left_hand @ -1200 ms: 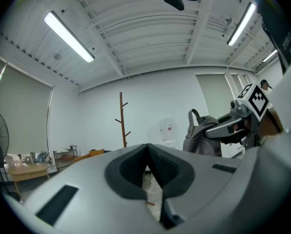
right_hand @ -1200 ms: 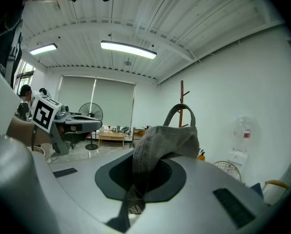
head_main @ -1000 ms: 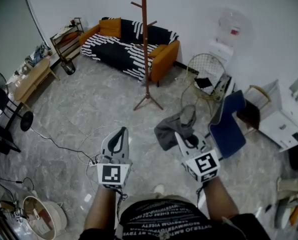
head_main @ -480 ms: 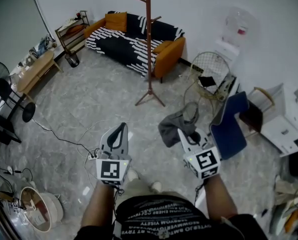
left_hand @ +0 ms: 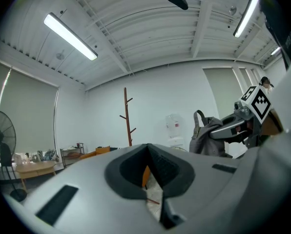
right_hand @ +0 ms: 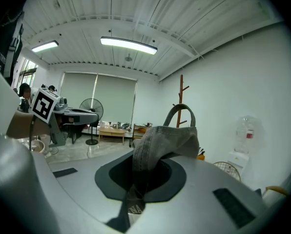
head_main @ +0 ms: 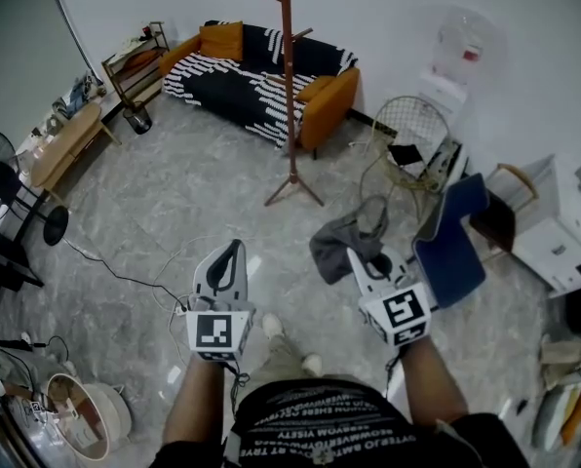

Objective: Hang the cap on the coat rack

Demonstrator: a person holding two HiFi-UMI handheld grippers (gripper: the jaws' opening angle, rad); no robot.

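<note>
Grey cap [head_main: 339,247]: it is hanging bunched from the right gripper [head_main: 355,259], its strap loop sticking up. It is being carried above the floor [head_main: 174,203], well apart from the coat rack [head_main: 289,86].
Right gripper: its jaws are pinching together on the cap's fabric, which is filling the slot between them in the right gripper view.
Left gripper [head_main: 235,253]: its jaws are lying together and gripping nothing. It is pointing forward, level with and beside the right gripper.
Coat rack: brown wood, it is standing upright on splayed feet ahead of both grippers, just in front of the sofa [head_main: 261,78].
Sofa: orange with a black-and-white patterned cover, it is sitting against the far wall.
Blue chair [head_main: 451,247]: it is standing just to the right of the cap in the head view.
Floor: pale marbled tiles, with a dark cable [head_main: 110,271] trailing across them to the left of the left gripper.
Person: both forearms are reaching forward from a dark printed shirt [head_main: 320,422].
</note>
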